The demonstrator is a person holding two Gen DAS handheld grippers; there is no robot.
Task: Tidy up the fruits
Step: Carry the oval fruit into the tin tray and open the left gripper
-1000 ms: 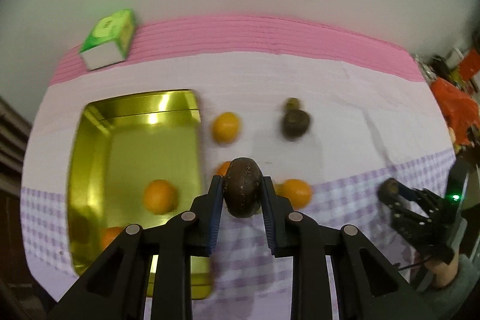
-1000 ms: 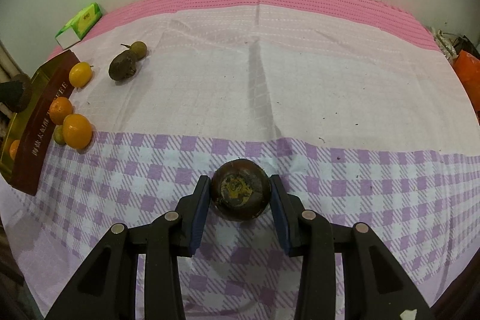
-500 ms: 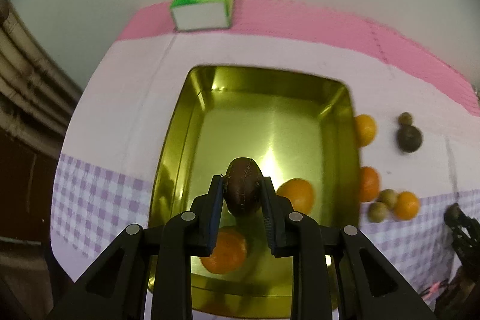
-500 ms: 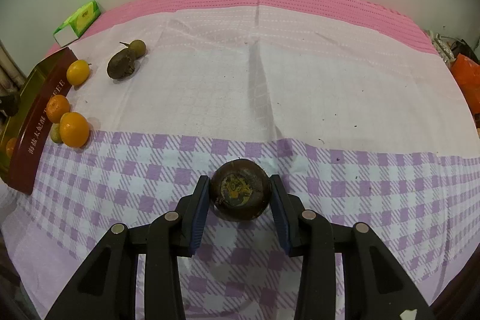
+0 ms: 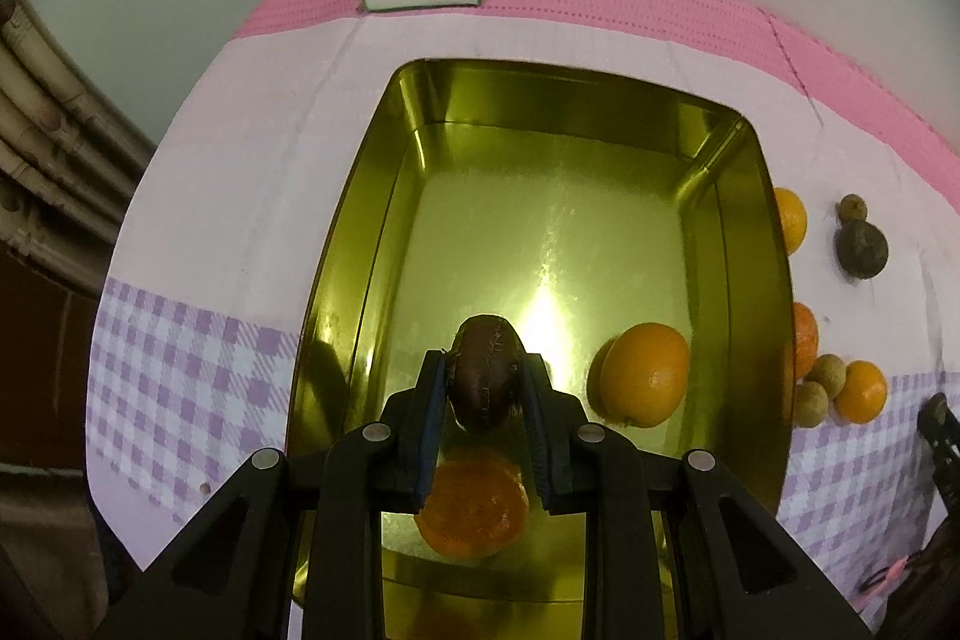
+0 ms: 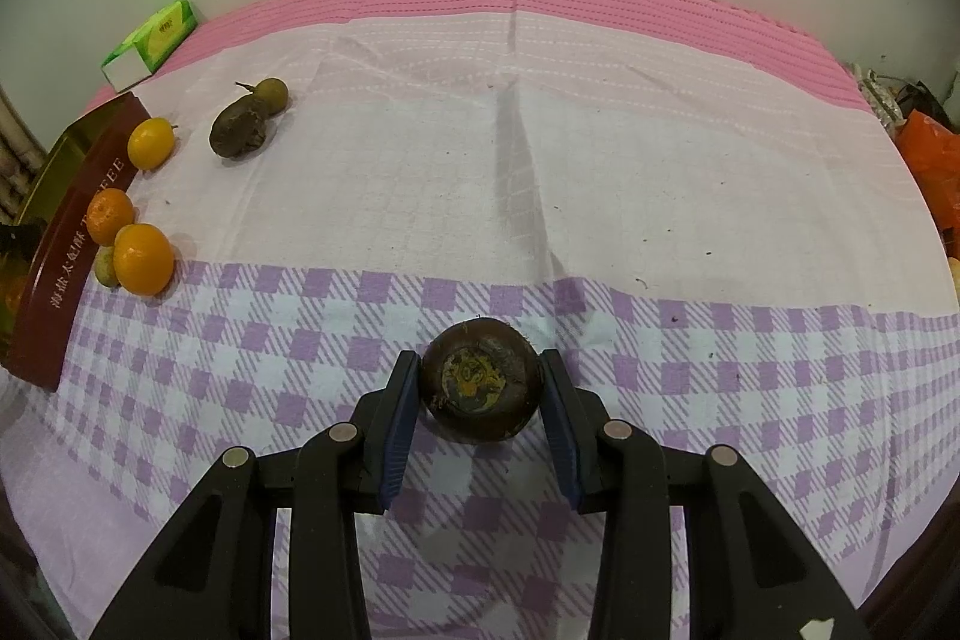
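Now, change: the left gripper (image 5: 485, 388) has swung from the cloth to above the gold tin (image 5: 354, 244), frame centre.
Left claw: clamped on a dark brown fruit (image 5: 485, 381).
Right claw: right gripper (image 6: 478, 403) pinches a second dark fruit (image 6: 478, 379) over the purple checks, unmoved.
Meaning: release into the tin looks next.

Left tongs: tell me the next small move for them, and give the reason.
Probably lower a little and open. The left tongs are shut on a dark brown fruit hanging over the gold tin, above its bare floor beside two oranges already inside, so a release there should land it in the tin.
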